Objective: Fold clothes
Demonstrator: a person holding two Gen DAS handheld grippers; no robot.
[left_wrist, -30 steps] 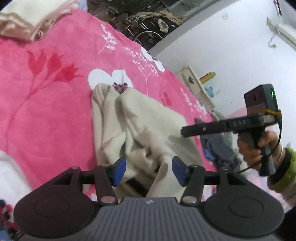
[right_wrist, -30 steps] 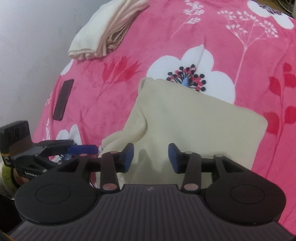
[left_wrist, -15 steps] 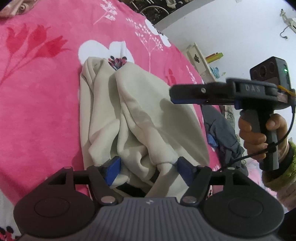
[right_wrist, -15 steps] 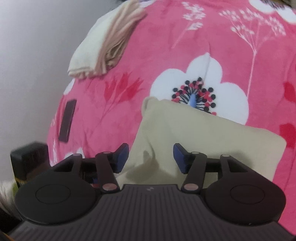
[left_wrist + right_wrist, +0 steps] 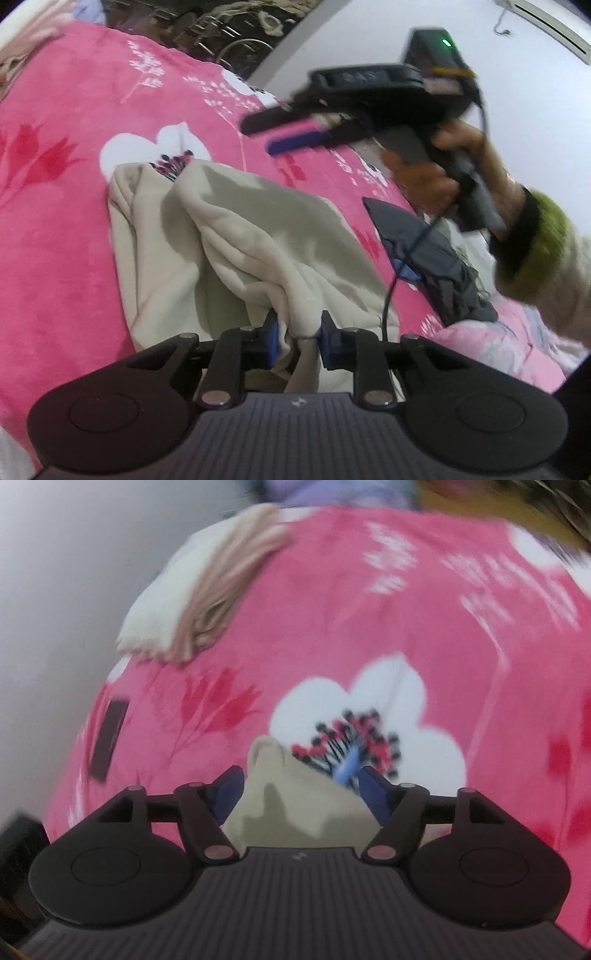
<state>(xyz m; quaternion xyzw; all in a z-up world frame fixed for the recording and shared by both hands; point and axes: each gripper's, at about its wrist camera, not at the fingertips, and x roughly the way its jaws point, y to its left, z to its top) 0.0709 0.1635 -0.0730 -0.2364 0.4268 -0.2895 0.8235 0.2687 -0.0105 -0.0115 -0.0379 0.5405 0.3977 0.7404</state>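
A cream garment (image 5: 229, 254) lies crumpled on the pink flowered blanket (image 5: 55, 221). My left gripper (image 5: 298, 336) is shut on a bunched near edge of it, and the cloth rises in a ridge from the blue pads. In the left wrist view my right gripper (image 5: 284, 134) hangs open in the air above the garment's far right side, held by a hand with a green cuff. The right wrist view is blurred: my right gripper (image 5: 301, 789) stands open over the garment's far corner (image 5: 295, 797), with nothing between its fingers.
A stack of folded cream and tan clothes (image 5: 199, 602) lies at the blanket's far left by the wall. A dark phone (image 5: 109, 734) rests on the left. Dark grey clothing (image 5: 436, 262) is heaped on the right. Chairs and clutter (image 5: 236, 33) stand beyond the bed.
My left gripper has shut on the garment's near edge and pulled it up. The right gripper has risen and swung toward the garment's far corner, staying open.
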